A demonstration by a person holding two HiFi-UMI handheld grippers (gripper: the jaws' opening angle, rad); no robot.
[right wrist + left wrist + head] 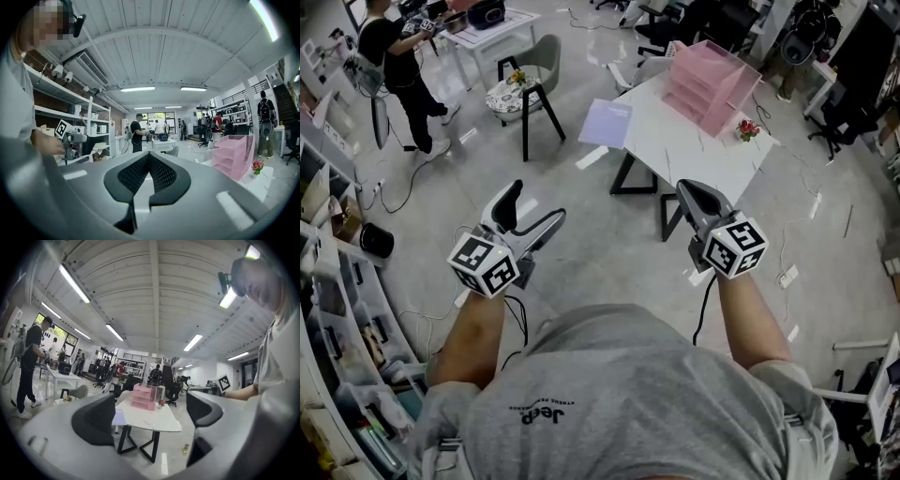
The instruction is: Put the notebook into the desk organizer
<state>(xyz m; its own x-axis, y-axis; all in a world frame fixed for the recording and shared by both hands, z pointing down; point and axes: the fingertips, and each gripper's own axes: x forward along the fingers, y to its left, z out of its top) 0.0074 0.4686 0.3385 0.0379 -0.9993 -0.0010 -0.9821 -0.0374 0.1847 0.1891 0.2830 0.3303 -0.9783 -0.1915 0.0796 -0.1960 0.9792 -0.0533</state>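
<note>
Well ahead of both grippers, on black legs on the grey floor [609, 253]: a white table [694, 141]. Off beyond its left side, a grey chair [530, 89] with a black frame. Farther away at the room's far left, a person [394, 56] in black, standing at another table.

At the white table's far corner, upright: a pink desk organizer [712, 84] with stacked open trays. At the table's left corner, lying flat and seemingly jutting out past the edge: a lilac notebook [607, 122], well apart from the desk organizer and outside it.

Held low over the floor, near the wearer's body and far short of the table: the left gripper [536, 202], released, with jaws spread wide and only floor and distant table showing through the gap; and the right gripper [689, 195], clenched, with pads pressed together at the tips and nothing caught in them.

By the table's right edge, just beside the desk organizer: a small bunch of red flowers [747, 129].
</note>
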